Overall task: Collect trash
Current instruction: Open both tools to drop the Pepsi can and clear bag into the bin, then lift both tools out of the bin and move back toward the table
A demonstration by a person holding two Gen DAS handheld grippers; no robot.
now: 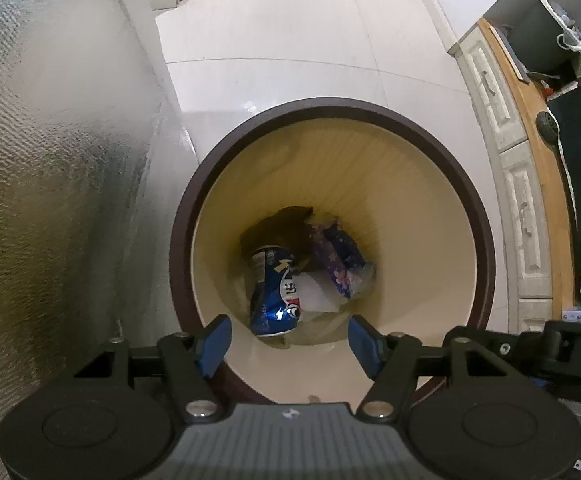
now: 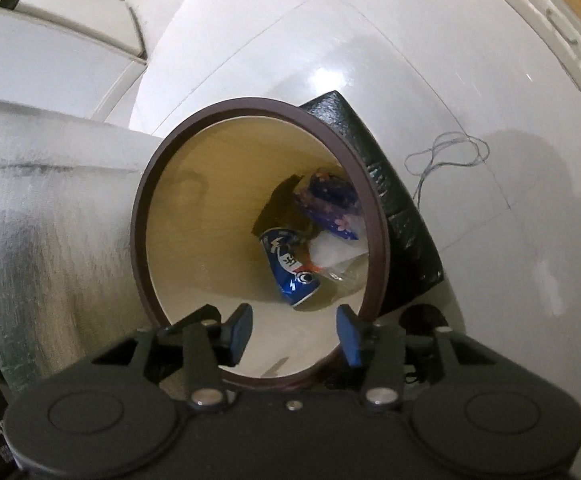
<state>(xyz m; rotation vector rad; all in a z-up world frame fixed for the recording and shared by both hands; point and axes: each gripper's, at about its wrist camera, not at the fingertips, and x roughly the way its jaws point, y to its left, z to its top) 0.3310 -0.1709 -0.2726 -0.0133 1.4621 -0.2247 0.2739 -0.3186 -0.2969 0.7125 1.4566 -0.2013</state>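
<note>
Both my left claw (image 1: pixel 288 344) and right claw (image 2: pixel 292 332) hang spread and empty over the bin's near rim (image 1: pixel 194 208), the crushed can (image 1: pixel 276 292) and wrapper (image 1: pixel 340 260) lying on its bottom, so I judge a careless knock could tip it.

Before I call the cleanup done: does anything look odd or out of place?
Yes. A tangled loop of thread lies on the floor tiles beside the trash bin. The crushed can and wrapper are inside.
</note>
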